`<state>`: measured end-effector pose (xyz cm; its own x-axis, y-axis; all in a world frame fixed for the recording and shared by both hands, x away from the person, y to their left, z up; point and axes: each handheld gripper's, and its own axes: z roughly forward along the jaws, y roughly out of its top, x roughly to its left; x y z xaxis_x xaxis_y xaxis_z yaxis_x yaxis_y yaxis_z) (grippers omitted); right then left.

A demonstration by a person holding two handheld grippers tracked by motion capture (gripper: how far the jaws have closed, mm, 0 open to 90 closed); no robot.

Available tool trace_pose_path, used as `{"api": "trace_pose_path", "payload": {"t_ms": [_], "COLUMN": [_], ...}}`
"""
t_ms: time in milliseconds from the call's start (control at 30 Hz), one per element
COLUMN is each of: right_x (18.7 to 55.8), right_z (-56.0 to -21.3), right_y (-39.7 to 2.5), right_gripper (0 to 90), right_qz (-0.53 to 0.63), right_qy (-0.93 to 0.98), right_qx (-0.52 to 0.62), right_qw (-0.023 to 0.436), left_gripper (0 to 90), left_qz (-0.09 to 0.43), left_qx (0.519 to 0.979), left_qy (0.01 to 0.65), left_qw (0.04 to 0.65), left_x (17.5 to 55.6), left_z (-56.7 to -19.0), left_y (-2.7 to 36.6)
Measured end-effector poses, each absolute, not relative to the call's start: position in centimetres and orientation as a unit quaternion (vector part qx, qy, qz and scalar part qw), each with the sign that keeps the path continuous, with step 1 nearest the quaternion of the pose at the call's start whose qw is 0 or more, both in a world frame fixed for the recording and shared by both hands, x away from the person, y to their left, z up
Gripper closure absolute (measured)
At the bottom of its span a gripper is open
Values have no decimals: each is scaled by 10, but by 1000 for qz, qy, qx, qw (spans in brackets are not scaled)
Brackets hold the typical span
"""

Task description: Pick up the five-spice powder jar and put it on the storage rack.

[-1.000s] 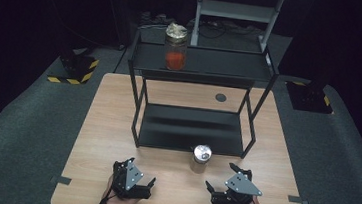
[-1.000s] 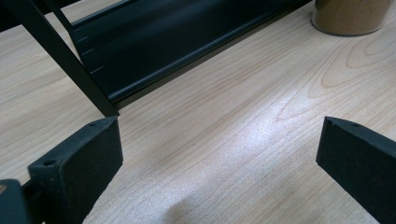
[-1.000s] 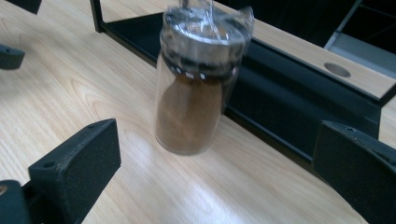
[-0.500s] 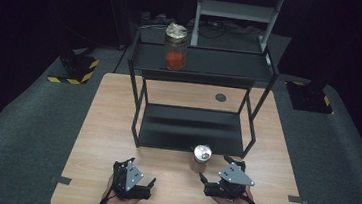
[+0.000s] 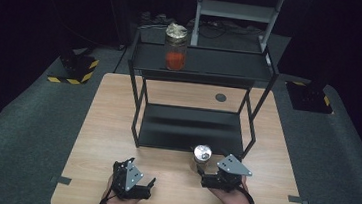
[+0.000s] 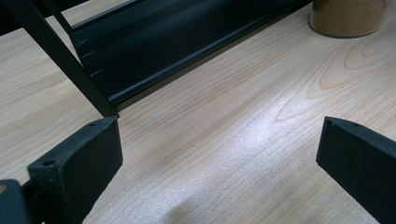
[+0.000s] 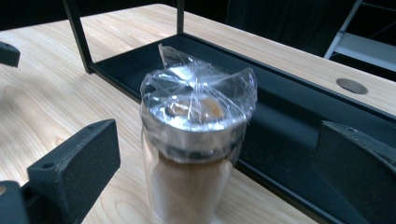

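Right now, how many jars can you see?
2. One jar with red filling stands on the rack's top shelf; the other jar, with brown powder, stands on the table before the right tool.

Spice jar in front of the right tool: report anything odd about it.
The spice jar stands upright on the table, beside the shelf's lower tray, with nothing spilled. Its one oddity: crumpled clear plastic wrap stretched over the metal lid, one corner sticking up. The right tool is open around it, not touching.

2 jars [image 5: 202, 156], 1 rack [image 5: 203, 61], 2 grippers [image 5: 133, 182].
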<state>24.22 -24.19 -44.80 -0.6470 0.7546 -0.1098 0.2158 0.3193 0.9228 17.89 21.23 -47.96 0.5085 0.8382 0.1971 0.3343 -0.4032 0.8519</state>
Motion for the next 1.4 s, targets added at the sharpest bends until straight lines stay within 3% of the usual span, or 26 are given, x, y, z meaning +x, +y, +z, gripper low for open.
{"api": "trace_pose_path", "payload": {"t_ms": [133,467,567,633,1400], "right_x": [247,264,267,268,258], "right_z": [-449,-461,-464,-467,-465], "right_y": [-241,-244,-245,-246,-254], "right_gripper": [15,221,245,321,341], "right_qz": [497,527,534,541,555], "right_qy": [762,752,749,749,734], "right_qx": [319,315,314,304,302], "right_qw": [266,239,235,231,249], "left_gripper": [6,6,6,6,6], "left_qz": [319,313,313,313,311], "left_qx": [773,772,772,772,770], "left_qy": [380,382,381,382,383], "left_qw": [396,400,400,400,403], "left_x": [179,180,180,180,181], "left_z": [-480,-480,-480,-480,-480], "left_y": [213,215,215,215,217]}}
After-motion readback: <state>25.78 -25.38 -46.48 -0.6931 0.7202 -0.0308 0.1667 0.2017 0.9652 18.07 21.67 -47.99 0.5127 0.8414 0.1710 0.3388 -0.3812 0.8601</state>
